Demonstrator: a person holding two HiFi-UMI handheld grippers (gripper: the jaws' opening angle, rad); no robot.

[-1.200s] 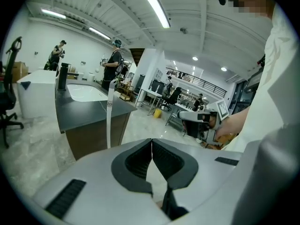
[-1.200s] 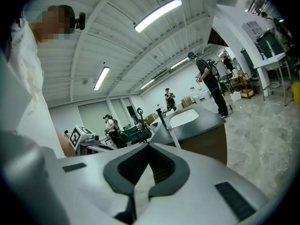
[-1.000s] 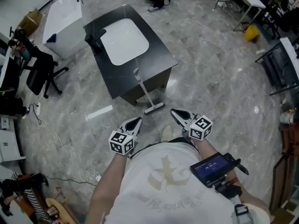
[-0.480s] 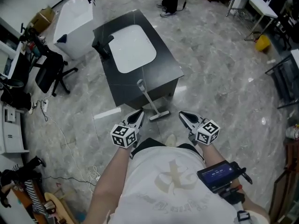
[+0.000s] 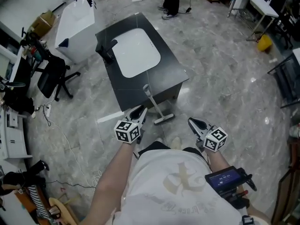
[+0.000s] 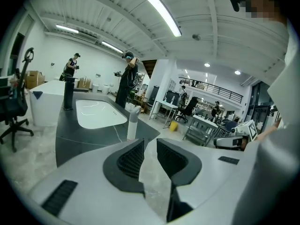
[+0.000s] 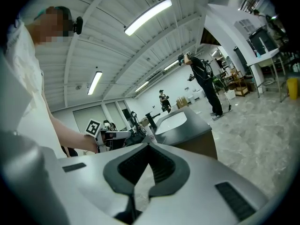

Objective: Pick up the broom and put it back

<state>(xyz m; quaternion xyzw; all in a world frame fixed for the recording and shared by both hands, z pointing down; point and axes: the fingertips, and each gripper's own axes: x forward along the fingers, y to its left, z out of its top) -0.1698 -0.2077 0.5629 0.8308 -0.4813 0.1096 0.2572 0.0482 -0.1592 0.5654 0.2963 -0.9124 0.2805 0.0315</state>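
Leaning on the counter [image 5: 173,69] at frame centre, the broom [image 5: 155,104] rests head-down on the floor. Left gripper [image 5: 139,110] sits near its handle, jaws just been opening a crack, nothing between them. Right gripper [image 5: 193,122], lower right, is closed and empty.

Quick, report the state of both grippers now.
Left gripper: open a little, its jaws have just been opening, nothing between them.
Right gripper: shut, empty.

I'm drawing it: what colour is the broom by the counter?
Pale grey, nearly white. The broom shows best in the head view.
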